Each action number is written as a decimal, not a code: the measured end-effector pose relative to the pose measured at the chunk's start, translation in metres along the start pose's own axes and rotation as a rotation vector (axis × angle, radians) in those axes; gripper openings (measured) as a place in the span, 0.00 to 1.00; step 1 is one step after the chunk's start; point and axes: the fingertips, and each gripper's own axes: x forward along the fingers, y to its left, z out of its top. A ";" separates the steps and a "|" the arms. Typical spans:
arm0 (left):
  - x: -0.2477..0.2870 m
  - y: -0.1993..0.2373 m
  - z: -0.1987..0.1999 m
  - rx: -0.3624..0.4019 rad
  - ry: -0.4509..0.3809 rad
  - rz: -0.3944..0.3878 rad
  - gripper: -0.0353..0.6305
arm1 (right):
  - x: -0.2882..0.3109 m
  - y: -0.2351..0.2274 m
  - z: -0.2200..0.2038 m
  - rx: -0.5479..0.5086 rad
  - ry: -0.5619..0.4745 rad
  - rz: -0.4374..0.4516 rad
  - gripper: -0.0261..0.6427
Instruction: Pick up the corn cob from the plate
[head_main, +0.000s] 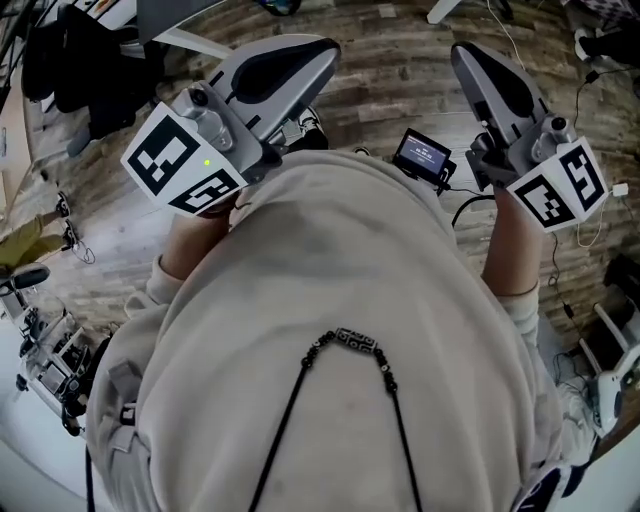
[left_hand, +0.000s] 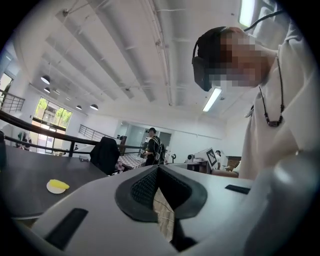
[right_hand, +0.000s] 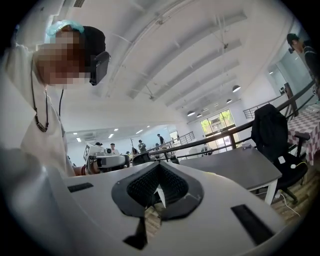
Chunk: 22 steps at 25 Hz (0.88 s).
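Two grippers are held up in front of the person's chest, and neither of them holds anything. In the head view the left gripper (head_main: 318, 55) is at about 11 o'clock from the beige sweater (head_main: 340, 300). The right gripper (head_main: 468, 62) is at about 1 o'clock, and both are over the wooden floor (head_main: 390, 95).

In the left gripper view the left gripper (left_hand: 159, 170) has its jaws closed. The dark pads meet at their tips, and only a thin wedge under them shows the floor. In the right gripper view the right gripper (right_hand: 159, 172) looks the same: pads together, nothing between them.

The corn cob (left_hand: 60, 184) lies on a white plate (left_hand: 50, 190) on a dark table (left_hand: 30, 170). It is at about 9 o'clock from the left jaws and well apart from them. No gripper touches it.
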 end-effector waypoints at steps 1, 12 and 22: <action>0.002 0.002 0.004 -0.003 -0.005 -0.021 0.06 | 0.001 0.000 0.004 -0.007 -0.005 -0.009 0.06; 0.027 0.019 0.016 -0.044 0.011 -0.224 0.06 | -0.003 0.007 0.022 -0.045 -0.045 -0.107 0.06; 0.019 -0.030 -0.025 -0.080 0.059 -0.287 0.06 | -0.035 0.036 0.002 -0.042 -0.020 -0.106 0.06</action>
